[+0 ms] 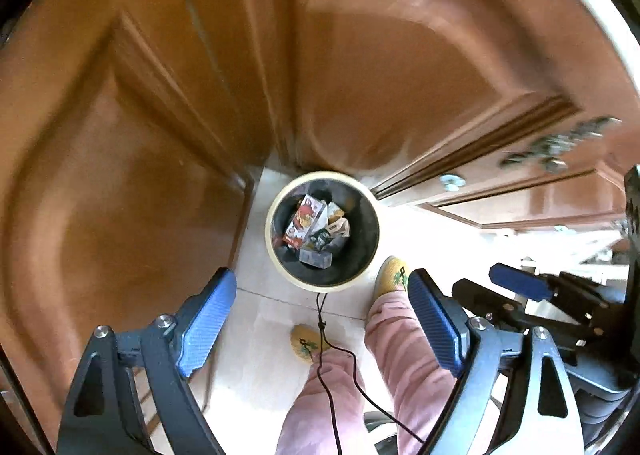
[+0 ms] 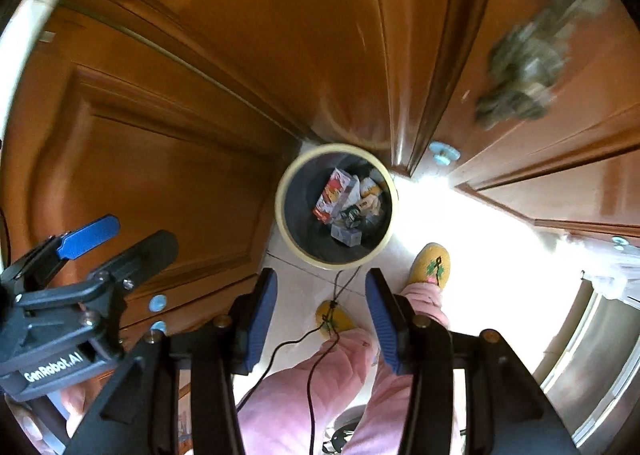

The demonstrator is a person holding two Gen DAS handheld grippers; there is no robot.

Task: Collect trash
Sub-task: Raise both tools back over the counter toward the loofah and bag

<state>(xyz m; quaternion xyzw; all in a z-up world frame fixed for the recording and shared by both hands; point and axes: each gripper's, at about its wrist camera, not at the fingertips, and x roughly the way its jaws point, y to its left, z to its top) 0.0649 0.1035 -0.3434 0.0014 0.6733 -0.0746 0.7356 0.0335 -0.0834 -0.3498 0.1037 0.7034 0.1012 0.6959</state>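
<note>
Both grippers hang empty over the bin (image 1: 280,259).
Left gripper (image 1: 322,323) and right gripper (image 2: 321,315) are released above its trash (image 1: 316,231); next likely fetching more.

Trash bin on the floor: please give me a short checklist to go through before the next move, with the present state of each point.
1. Left gripper empty, jaws apart: ok.
2. Right gripper empty, jaws apart: ok.
3. Trash bin upright on the floor: ok.
4. Boxes and wrappers lie inside the bin, none on the floor nearby: ok.
5. Black cord hangs over the bin's near rim, close to both grippers: not ok, possible snag.
6. More trash left elsewhere to collect: cannot tell.
</note>
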